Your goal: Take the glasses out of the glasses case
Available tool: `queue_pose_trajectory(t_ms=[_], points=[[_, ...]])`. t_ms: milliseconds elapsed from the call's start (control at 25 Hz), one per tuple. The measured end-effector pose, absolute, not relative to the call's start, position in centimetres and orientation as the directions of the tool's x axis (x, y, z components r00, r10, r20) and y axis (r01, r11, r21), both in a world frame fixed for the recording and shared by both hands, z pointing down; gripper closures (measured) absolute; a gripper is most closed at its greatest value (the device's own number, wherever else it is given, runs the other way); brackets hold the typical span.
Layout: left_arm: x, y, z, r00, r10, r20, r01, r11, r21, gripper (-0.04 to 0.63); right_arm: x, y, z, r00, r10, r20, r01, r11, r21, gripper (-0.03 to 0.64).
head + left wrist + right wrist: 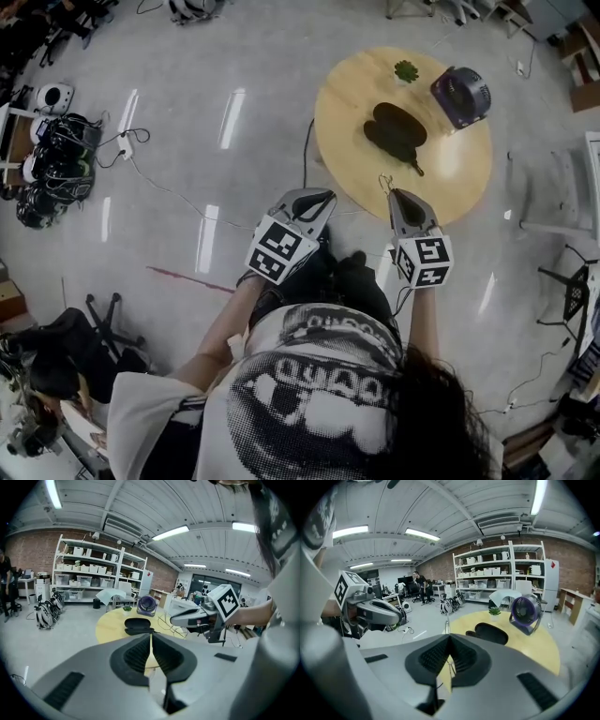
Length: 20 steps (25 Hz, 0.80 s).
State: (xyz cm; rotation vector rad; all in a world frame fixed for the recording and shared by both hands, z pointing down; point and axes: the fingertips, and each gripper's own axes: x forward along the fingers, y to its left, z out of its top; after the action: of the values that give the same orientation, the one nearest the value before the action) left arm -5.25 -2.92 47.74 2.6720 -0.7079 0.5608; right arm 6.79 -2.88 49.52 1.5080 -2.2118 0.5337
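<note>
Step in hand: the approach, nothing touched yet. The person stands at the near edge of the round table [450,173] w/ both tools held out in front, short of the tabletop.

The left gripper [314,199] has its jaws closed, pads meeting at the tips, nothing between them. The right gripper [401,197] is the same: jaws together and empty. They sit side by side, right one nearer the table edge.

The glasses case [396,133] is black and lies about mid-table, well apart from both grippers. It shows as two overlapping dark ovals, so the lid may be up, but can't tell for sure, and no glasses can be made out. A purple fan [459,94] stands to its far right and a small plant [406,70] just beyond it. Neither touches the case.

Next move, as I judge it:
- Reach both grippers fwd over the table & open the jaws before arriving.
- One gripper should pin the case base so it doesn't slide on the smooth wood.
- The other lifts the lid if it's shut, then takes the glasses by the frame, not the lens.
- Keep clear of the fan on the right.
</note>
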Motion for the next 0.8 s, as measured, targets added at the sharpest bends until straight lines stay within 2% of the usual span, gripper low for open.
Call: queue_pose_trajectory(t_ms=[400, 800], points=[[-1.8, 1.1, 46.9, 0.8, -0.404, 0.443, -0.519, -0.837, 0.174, 0.574, 9.3, 1.9, 48.1, -0.353, -0.797, 0.49, -0.932, 0.346, -0.108, 0.618], [2.1, 8.6, 45.6, 0.776, -0.455, 0.436, -0.564, -0.811, 0.157, 0.574, 12.3, 9.4, 47.5, -0.399, -0.793, 0.46, -0.915, 0.377, -0.145, 0.618]])
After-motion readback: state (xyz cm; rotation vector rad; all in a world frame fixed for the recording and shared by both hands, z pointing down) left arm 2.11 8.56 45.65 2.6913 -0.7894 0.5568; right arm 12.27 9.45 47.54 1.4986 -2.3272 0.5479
